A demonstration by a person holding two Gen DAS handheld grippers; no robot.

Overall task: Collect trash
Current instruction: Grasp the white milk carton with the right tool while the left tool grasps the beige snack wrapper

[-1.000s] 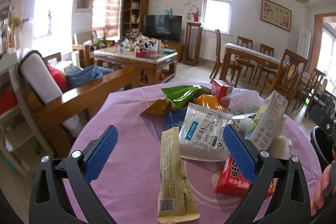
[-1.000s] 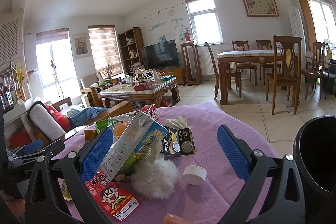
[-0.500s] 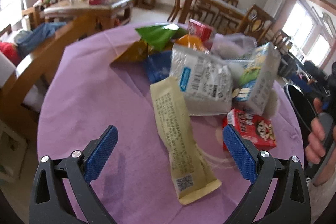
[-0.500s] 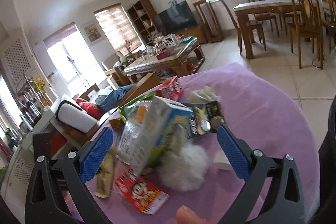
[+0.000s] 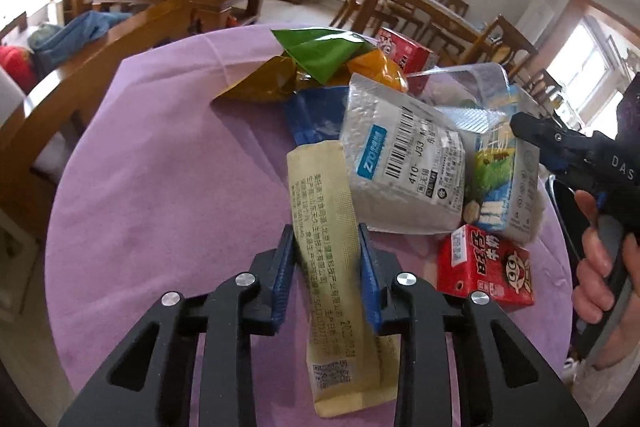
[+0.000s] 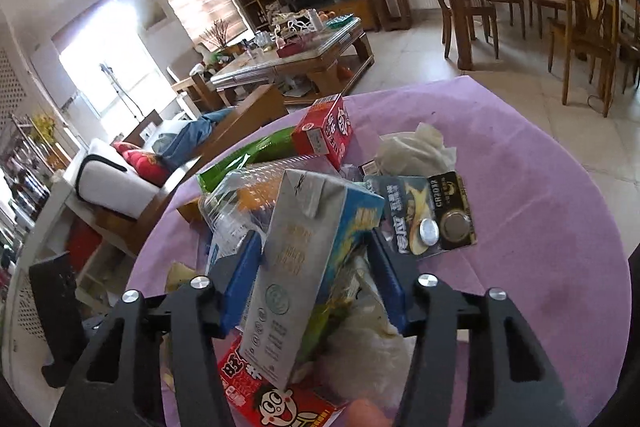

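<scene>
Closing in from wide, the left gripper (image 5: 326,263) seemingly pinches the tan wrapper (image 5: 334,267) lying lengthwise between its jaws near the table's (image 5: 160,167) front edge; the right gripper (image 6: 316,279) straddles the leaning milk carton (image 6: 296,267), contact uncertain.

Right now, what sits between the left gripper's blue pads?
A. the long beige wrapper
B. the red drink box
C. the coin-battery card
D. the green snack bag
A: the left gripper has just been closing and its pads flank the long beige wrapper lying on the purple tablecloth; the red drink box lies off to its right.
</scene>
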